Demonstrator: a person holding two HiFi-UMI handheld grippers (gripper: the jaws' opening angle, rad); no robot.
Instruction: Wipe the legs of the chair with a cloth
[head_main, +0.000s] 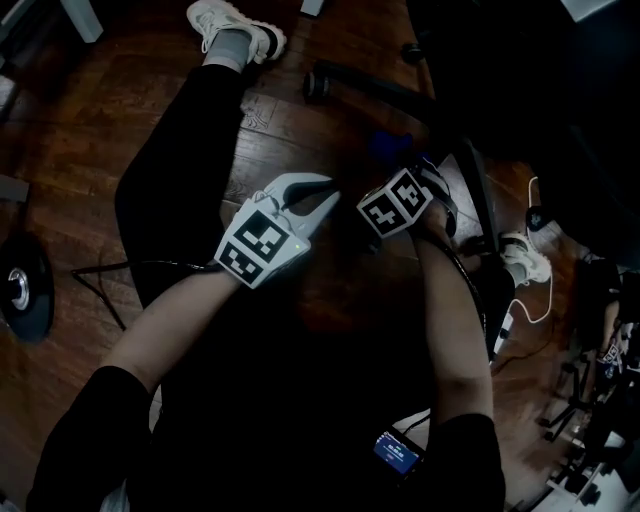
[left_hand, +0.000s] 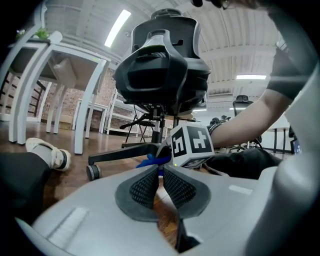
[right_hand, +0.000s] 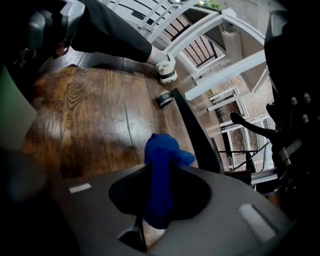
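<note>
Low centre of right gripper view: blue cloth (right_hand: 161, 150), bunched into a wad and pinched between the jaws of right gripper (right_hand: 161, 175), free end poking past the tips. Grip closed on the cloth, no gap visible.

Judged soft, light, limp; likely to fold over or drag out of the jaws under friction. Best held deep in the wad, only a short tuft exposed.

Just right of the wad: black chair leg (right_hand: 192, 130), running up-frame to its caster (right_hand: 163, 99). Contact between cloth and leg not resolvable; close beside at least. Leg judged stiff, smooth and hard. Caster underneath, so prone to roll or swivel under a sideways push. Light strokes along the leg's length advised, not across it.

At lower centre of its own view, left gripper (left_hand: 159, 175): jaws together, nothing between the pads, pointing toward the same leg. Free to steady the leg if it creeps.

Beyond: wooden floor (right_hand: 100, 115); a shoe (right_hand: 165, 67) just above the caster, upper centre of frame.
</note>
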